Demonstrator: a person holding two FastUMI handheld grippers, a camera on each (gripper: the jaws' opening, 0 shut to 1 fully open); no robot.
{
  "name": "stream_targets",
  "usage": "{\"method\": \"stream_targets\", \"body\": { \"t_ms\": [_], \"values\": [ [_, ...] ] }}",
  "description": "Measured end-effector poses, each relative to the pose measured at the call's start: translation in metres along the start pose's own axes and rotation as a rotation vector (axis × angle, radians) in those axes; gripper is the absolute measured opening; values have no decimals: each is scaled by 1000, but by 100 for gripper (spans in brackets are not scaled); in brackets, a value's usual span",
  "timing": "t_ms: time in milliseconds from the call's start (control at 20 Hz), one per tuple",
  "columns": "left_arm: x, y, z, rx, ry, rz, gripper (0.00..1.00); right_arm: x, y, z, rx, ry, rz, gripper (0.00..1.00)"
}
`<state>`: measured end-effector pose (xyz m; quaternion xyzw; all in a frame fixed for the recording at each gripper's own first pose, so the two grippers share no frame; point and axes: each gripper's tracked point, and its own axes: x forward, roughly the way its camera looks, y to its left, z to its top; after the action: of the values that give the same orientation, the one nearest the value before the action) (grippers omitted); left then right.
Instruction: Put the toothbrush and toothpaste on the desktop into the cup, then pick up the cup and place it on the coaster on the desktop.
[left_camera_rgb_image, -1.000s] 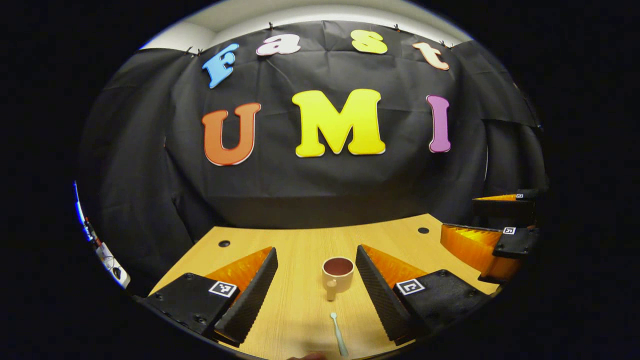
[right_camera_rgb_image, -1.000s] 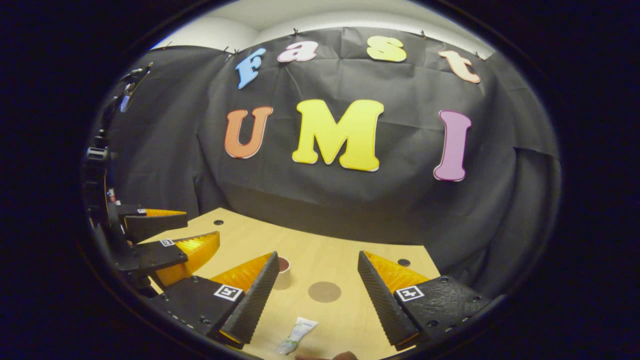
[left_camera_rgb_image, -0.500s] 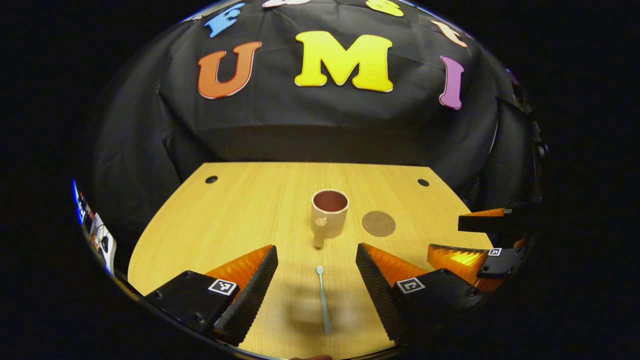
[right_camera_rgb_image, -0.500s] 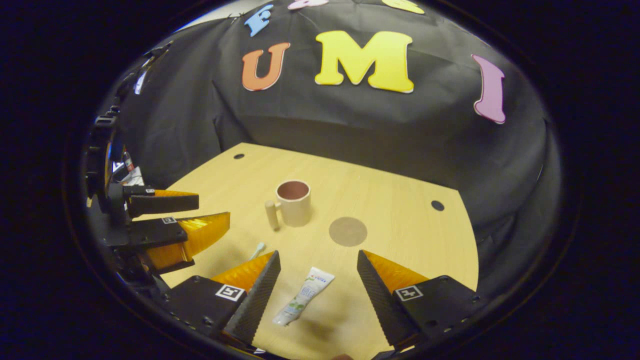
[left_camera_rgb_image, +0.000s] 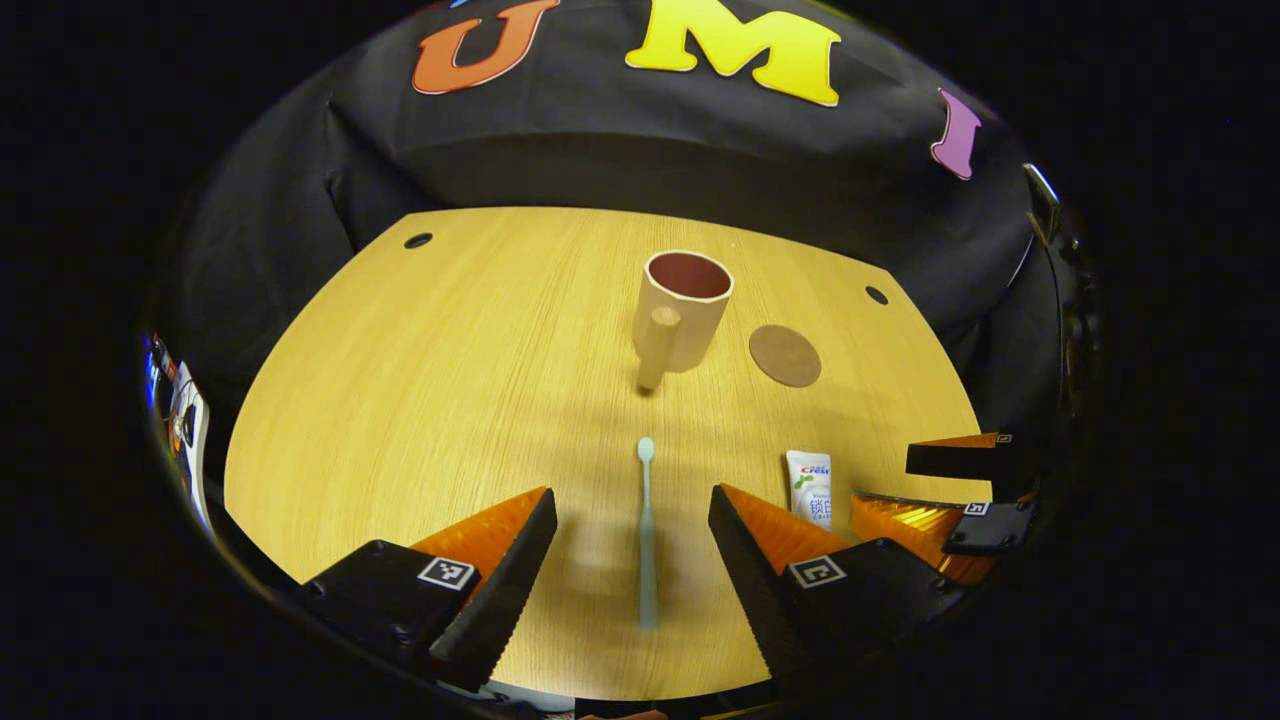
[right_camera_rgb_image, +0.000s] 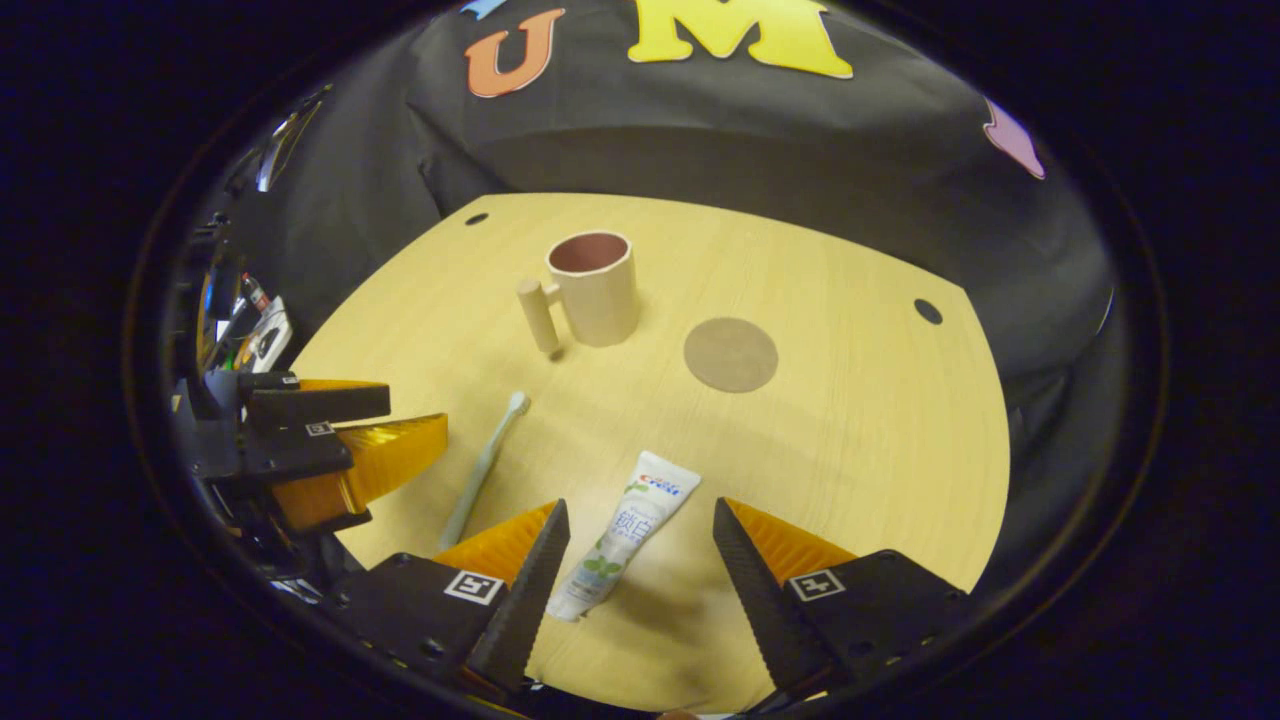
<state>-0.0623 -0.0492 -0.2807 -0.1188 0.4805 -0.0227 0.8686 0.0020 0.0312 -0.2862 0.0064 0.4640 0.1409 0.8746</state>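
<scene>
A pale green toothbrush lies on the wooden desktop, head pointing away, between the fingers of my open left gripper, which hovers above it. A white toothpaste tube lies between the fingers of my open right gripper, also above it. The beige cup with a stick handle stands upright farther back, its inside dark red. A round brown coaster lies to its right. The right gripper view has the cup, coaster, toothbrush and the left gripper. In the left gripper view the toothpaste and right gripper sit at lower right.
The desktop has small dark holes near its far corners. Black cloth hangs behind the far edge. Some equipment stands off the table's left side.
Both grippers have risen and tilted down, so more of the desktop shows. Toothbrush and toothpaste now lie fully between the fingers. Nothing on the table has moved.
</scene>
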Motion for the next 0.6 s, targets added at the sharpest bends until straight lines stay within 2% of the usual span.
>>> {"method": "stream_targets", "body": {
  "t_ms": [50,100,150,250,300,450,500,550,600],
  "values": [
    [5,1,-4,14,23,-10,96,6,1,-4,16,23,-5,87],
    [10,2,-9,22,54,-20,100,13,0,-11,32,52,-22,84],
    [14,2,-14,15,87,-38,95,16,1,-18,51,86,-30,87],
    [22,1,-24,4,154,-57,95,23,3,-23,91,127,-41,83],
    [25,2,-28,3,182,-64,95,27,2,-27,100,144,-54,86],
    [33,-1,-30,15,248,-82,93,37,3,-31,130,181,-66,84],
    [36,-3,-31,15,273,-85,93,40,3,-34,143,194,-64,80],
    [38,-5,-32,10,300,-90,92,42,2,-35,154,201,-69,84],
    [39,-3,-35,8,329,-94,91,45,1,-36,161,208,-69,80]
  ]
}}
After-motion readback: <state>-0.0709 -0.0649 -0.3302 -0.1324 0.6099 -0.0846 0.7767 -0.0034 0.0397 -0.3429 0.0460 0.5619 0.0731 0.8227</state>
